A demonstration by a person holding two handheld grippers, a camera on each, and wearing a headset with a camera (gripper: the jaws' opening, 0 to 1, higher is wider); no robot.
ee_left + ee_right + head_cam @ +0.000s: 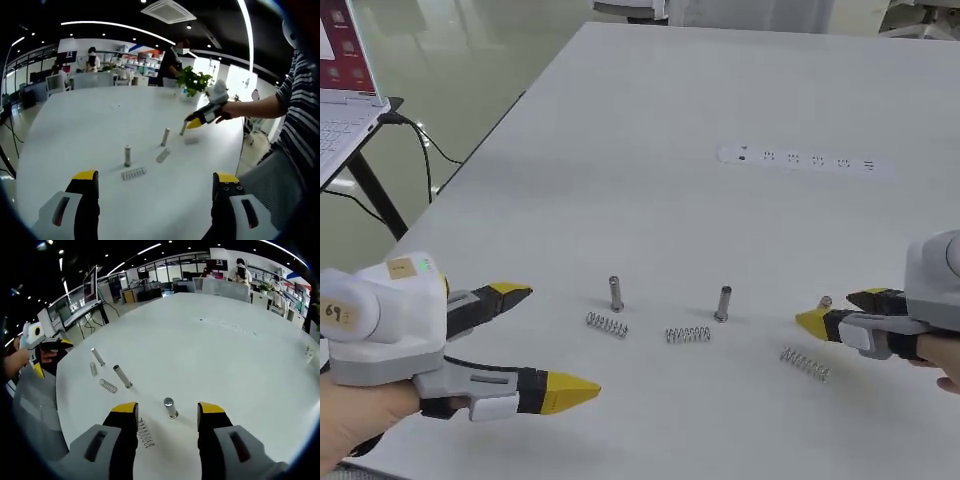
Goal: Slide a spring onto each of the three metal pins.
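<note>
– What is being shown at the left?

– A laptop (340,90) is being displayed open, off the far left edge of the table (670,120). Nearer, the left gripper (560,340) is being held low over the near left part of the table. Its jaws are being held wide apart, with nothing between them.

– And where are the pins and springs being seen?

– Three pins are being seen standing upright in a row across the near part of the table, and each has a spring lying flat just on its near side. The left pin (615,292) is being seen with the left spring (606,324) just beside its base. To the right, the middle pin (723,302) is being seen with the middle spring (688,334) near its foot, slightly to the left. All three springs are being seen loose on the table, off the pins.

– What is being done at the right?

– The right pin (826,301) is being straddled by the right gripper (832,310). In the right gripper view the jaws are being held spread, one on each side of the pin, without touching it. The right spring (805,364) is being seen on the near side of that gripper. In the right gripper view it is lying just beside one jaw; contact cannot be told.

– Anything farther off?

– A white power strip (805,160) is being seen lying flat on the far right of the table.
</note>
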